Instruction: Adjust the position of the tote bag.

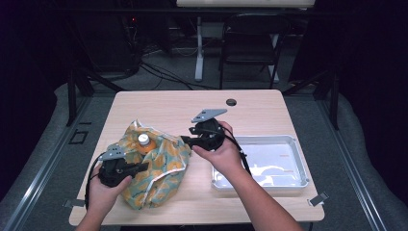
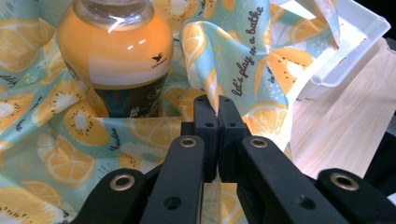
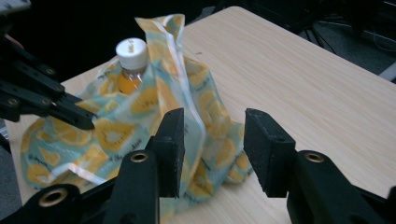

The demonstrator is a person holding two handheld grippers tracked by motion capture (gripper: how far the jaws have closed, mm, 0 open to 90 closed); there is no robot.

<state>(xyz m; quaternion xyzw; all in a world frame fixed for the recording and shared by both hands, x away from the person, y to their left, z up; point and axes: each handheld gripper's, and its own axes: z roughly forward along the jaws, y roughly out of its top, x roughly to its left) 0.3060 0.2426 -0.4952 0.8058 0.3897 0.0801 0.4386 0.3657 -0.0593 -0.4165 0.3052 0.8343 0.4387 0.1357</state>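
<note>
I am pinching a fold of the fruit-print cloth bag point(image 2: 243, 70) between the tightly closed jaws of my left gripper point(image 1: 142, 167), at the near left of the table point(image 1: 159, 103). Just beyond that pinch, the orange drink bottle point(image 2: 119, 56) is standing upright inside the bag, its white cap point(image 3: 132, 49) poking above the rumpled fabric. My right gripper point(image 3: 212, 151) is hovering with its jaws apart and nothing between them, just beside the bag's right edge, where a tall flap of cloth is standing up. Farther to the right, the white tray point(image 1: 297, 149) is sitting apart from the bag with nothing clearly in it.

As I judge it, the bottle is already sitting in the bag, so the loading part looks done. What is left seems to be handling the bag itself: taking the raised flap with my free gripper, then closing the cloth around the bottle or lifting the whole bundle. Which of those comes next I cannot tell.
</note>
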